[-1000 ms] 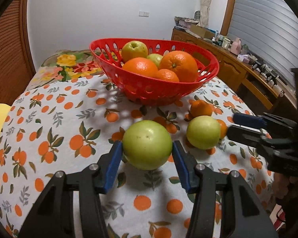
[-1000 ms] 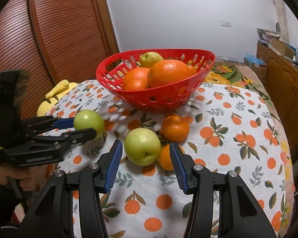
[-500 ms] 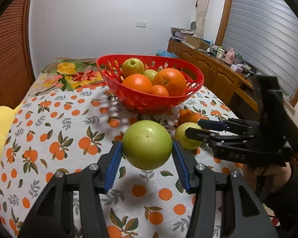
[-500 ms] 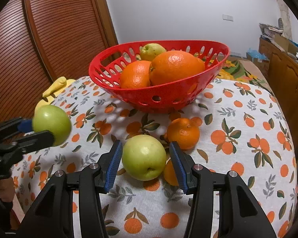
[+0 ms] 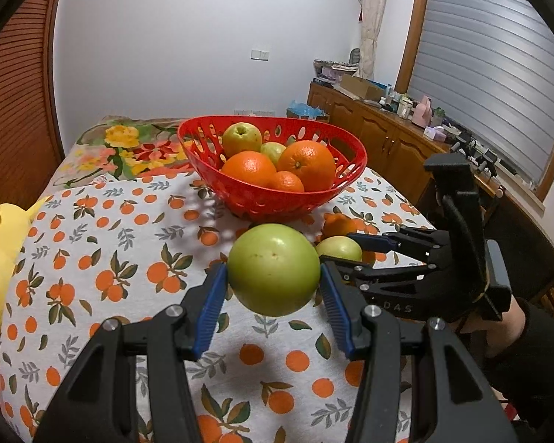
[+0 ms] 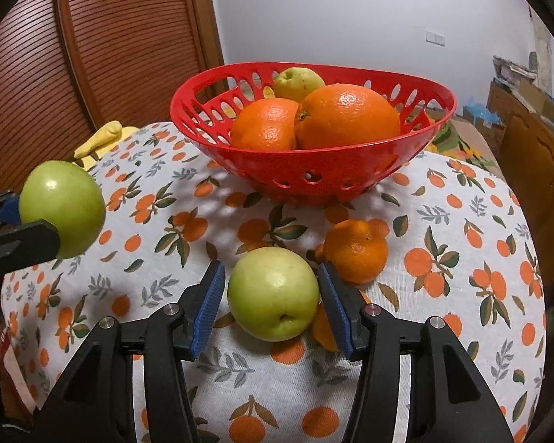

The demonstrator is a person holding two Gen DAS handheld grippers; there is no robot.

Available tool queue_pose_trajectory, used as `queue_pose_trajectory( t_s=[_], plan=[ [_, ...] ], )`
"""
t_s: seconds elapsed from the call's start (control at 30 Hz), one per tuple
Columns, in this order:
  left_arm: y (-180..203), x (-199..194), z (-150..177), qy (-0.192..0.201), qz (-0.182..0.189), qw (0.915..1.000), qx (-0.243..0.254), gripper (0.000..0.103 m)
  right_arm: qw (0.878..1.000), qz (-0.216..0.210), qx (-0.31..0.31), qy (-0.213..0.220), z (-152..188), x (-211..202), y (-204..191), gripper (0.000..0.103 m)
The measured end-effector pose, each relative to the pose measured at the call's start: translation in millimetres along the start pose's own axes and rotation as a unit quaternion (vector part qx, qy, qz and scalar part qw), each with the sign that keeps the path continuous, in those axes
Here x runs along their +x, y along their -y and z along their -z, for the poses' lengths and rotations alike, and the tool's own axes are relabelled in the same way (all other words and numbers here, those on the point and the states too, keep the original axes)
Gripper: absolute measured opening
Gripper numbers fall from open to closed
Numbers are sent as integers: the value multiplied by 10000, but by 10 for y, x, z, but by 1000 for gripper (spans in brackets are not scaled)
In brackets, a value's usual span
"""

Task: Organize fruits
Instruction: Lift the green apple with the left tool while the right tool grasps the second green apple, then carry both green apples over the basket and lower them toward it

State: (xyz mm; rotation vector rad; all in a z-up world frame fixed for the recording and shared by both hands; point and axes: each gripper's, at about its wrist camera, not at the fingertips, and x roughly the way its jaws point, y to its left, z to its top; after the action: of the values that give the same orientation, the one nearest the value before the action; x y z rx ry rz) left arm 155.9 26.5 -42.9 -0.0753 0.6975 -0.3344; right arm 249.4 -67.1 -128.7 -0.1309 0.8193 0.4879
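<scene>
- Left wrist view: the left gripper is clamped on a green apple, its blue pads pressing both sides, and the fruit hangs clear above the orange-print tablecloth, casting a shadow on it.
- Far beyond that apple stands the red basket with slotted walls. It holds two large oranges, a small mandarin at the near side and two yellow-green apples at the back.
- To the right in the same view, the right gripper reaches in from the right, held by a hand in a dark sleeve, with its fingers on either side of a second apple on the cloth.
- Right wrist view: the right gripper's jaws are opening. The pale green apple lies on the cloth between the pads; a narrow gap shows on the left side, and on the right the pad sits just beside the skin, so the fruit is not squeezed.
- A loose mandarin lies just to the right and farther off than that apple, and an orange fruit peeks out from behind the apple and the right pad.
- At the left edge of this view, the lifted apple shows in the other gripper's fingers, well above the cloth.
- A yellow soft object lies at the far left edge of the table.
</scene>
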Motion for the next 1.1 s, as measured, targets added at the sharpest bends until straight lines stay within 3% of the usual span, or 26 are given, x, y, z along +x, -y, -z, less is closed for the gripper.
queue_pose_trajectory(
  t_s=[0.47,1.1],
  plan=[
    [-13,-50,-7,49,-46,10000,-21,51,9997,49,-225,50,37,-6,-66,51],
    [25,-99,-154,204,-52,9998,13,51,9959,-198,-142,871,-157,-697,-59,51]
  ],
)
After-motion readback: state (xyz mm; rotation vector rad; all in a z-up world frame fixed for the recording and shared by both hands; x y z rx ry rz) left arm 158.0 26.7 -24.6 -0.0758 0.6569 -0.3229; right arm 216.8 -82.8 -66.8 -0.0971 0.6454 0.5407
